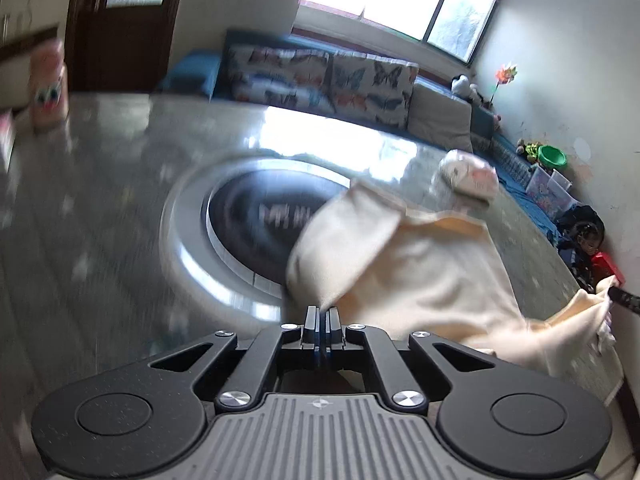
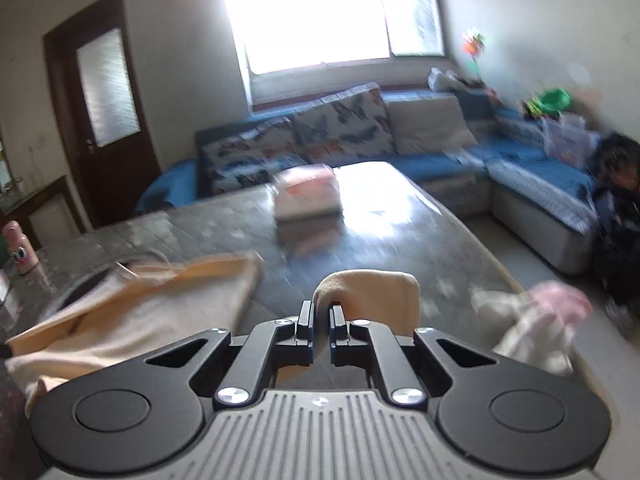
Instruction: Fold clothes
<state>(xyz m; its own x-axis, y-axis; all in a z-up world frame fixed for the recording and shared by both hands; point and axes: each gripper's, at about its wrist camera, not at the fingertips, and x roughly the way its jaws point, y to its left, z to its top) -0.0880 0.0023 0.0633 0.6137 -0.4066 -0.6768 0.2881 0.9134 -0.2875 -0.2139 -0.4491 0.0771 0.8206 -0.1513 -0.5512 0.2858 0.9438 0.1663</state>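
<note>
The cream garment (image 1: 400, 264) hangs stretched above the grey table (image 1: 100, 200), partly covering the round inset cooktop (image 1: 224, 232) so it can be carried over into a fold. The left gripper (image 1: 322, 312) is clamped tight on one edge; the right gripper (image 2: 321, 312) pinches a bunched fold (image 2: 368, 292). Beyond the cooktop sit a folded pile (image 2: 308, 196) and the blue sofa (image 2: 520, 168)

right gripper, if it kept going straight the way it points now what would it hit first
Apart from the cream cloth already pinched in the right gripper, the line ahead runs down to the bare grey table. The folded stack lies farther along, slightly left; depth is hard to judge.
</note>
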